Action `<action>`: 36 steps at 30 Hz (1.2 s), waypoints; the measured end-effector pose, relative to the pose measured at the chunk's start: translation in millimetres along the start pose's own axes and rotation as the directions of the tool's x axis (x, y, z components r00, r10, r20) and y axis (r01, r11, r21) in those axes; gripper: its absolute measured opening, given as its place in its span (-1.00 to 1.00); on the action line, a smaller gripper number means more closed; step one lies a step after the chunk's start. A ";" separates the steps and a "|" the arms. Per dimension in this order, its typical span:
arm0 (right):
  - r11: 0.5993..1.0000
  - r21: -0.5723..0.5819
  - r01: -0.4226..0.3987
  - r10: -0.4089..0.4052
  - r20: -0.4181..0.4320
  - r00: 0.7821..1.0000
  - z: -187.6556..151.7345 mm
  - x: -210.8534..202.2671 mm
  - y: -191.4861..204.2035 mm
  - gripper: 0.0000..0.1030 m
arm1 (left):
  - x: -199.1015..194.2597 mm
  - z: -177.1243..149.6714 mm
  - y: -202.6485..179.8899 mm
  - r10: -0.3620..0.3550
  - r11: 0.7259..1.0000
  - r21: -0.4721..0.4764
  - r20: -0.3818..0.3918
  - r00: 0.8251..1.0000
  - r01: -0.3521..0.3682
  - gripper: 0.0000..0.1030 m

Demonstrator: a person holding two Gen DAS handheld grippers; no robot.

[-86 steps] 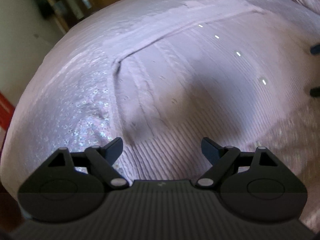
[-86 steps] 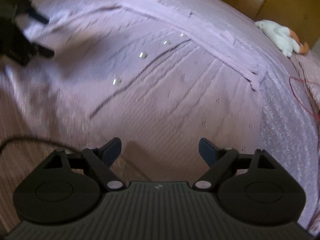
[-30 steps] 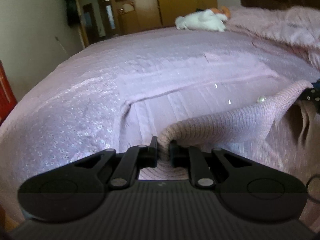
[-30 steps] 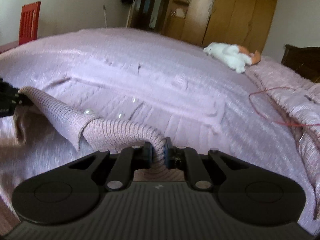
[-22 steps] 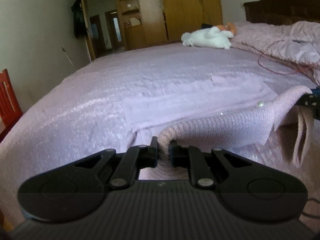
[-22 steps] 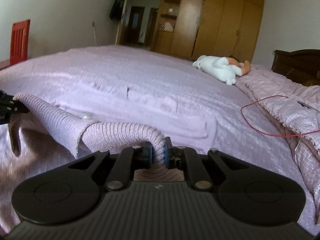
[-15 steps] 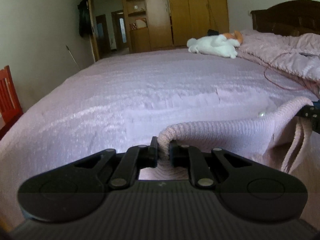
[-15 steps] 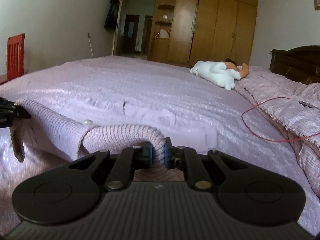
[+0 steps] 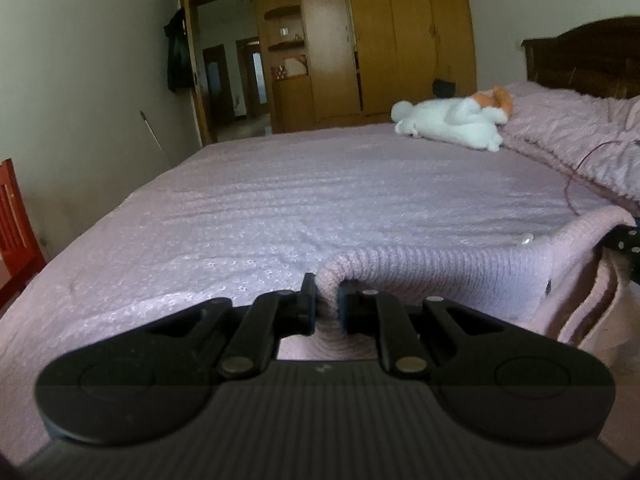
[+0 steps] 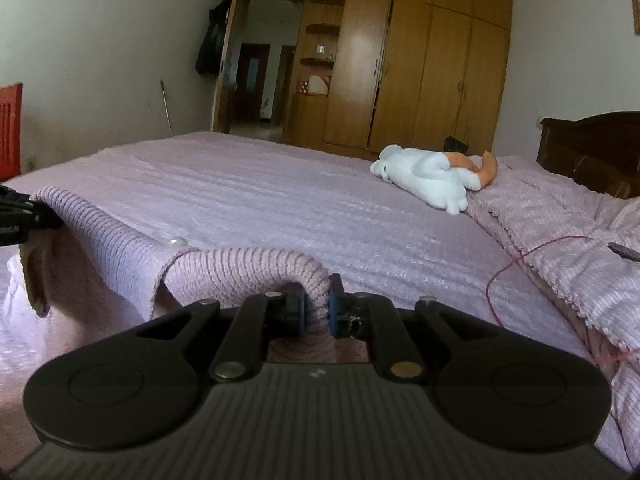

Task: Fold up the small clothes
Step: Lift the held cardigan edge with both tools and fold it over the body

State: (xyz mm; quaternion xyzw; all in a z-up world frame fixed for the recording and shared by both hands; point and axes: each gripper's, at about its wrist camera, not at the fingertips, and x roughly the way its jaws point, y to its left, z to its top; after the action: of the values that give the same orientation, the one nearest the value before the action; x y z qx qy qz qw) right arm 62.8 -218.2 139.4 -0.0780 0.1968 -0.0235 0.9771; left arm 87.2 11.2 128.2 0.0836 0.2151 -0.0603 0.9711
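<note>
Wide bare stretch of lilac textured bedspread [image 9: 304, 200] ahead, open to the far edge. Blocked far right by a white and orange plush toy [image 10: 432, 180], a rumpled pink knitted blanket [image 10: 560, 224] and a thin red cord [image 10: 516, 260]. Red wooden chair [image 9: 14, 216] off the bed's left edge.

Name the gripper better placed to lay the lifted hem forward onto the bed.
Neither: the left gripper and right gripper each clamp an end of the pink ribbed knit cardigan, level, so both should move together.

Pink ribbed knit cardigan [image 9: 440, 272], pearl-buttoned, stretched aloft above the bed.
</note>
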 end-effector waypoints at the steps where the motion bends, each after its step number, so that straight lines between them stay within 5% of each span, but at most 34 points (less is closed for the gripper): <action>1: 1.000 0.000 -0.002 0.002 -0.011 1.000 0.9 12.0 0.1 -0.78 | 10.7 0.6 -1.1 0.004 1.000 0.004 -0.011 1.000 -0.004 -0.75; 10: 1.000 -0.013 -0.019 0.017 -0.169 0.985 -27.3 117.6 6.1 -0.77 | 104.6 -32.6 -13.4 0.027 0.997 0.080 -0.168 0.985 -0.014 -0.75; 15: 0.999 0.040 -0.031 0.041 -0.271 0.962 -48.2 158.2 2.1 -0.75 | 130.5 -50.5 -22.9 0.065 0.989 0.146 -0.194 0.979 -0.037 -0.65; 17: 0.998 0.048 -0.035 0.047 -0.277 0.960 -56.5 163.8 1.2 -0.50 | 133.0 -55.1 -22.7 0.063 0.988 0.151 -0.200 0.978 -0.033 -0.44; 19: 0.999 0.038 -0.031 0.041 -0.281 0.959 -61.9 161.8 6.2 -0.19 | 135.5 -56.3 -22.8 0.088 0.986 0.160 -0.198 0.976 -0.056 -0.04; 21: 0.999 0.044 -0.031 0.043 -0.291 0.956 -63.7 163.5 5.2 0.02 | 134.5 -56.3 -20.8 0.114 0.983 0.162 -0.196 0.974 -0.083 0.12; 27: 0.980 0.184 -0.074 0.122 -0.264 0.957 -52.6 140.5 -22.9 0.23 | 117.1 -45.1 -6.7 0.076 0.990 0.131 -0.217 0.973 -0.048 0.17; 31: 0.987 0.131 -0.091 0.116 -0.201 0.973 -42.5 107.8 -29.1 0.38 | 89.8 -34.4 0.0 0.041 0.990 0.143 -0.170 0.985 -0.017 0.39; 36: 0.988 0.072 -0.138 0.148 -0.158 0.976 -41.7 69.6 -27.4 0.45 | 61.3 -30.7 4.6 -0.017 0.990 0.133 -0.144 0.989 0.036 0.40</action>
State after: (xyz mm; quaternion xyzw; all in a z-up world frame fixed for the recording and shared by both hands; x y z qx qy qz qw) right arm 110.3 -256.5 79.4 -0.0317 0.2804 0.0344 0.9587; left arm 130.5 16.5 75.2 0.1506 0.2806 -0.0815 0.9444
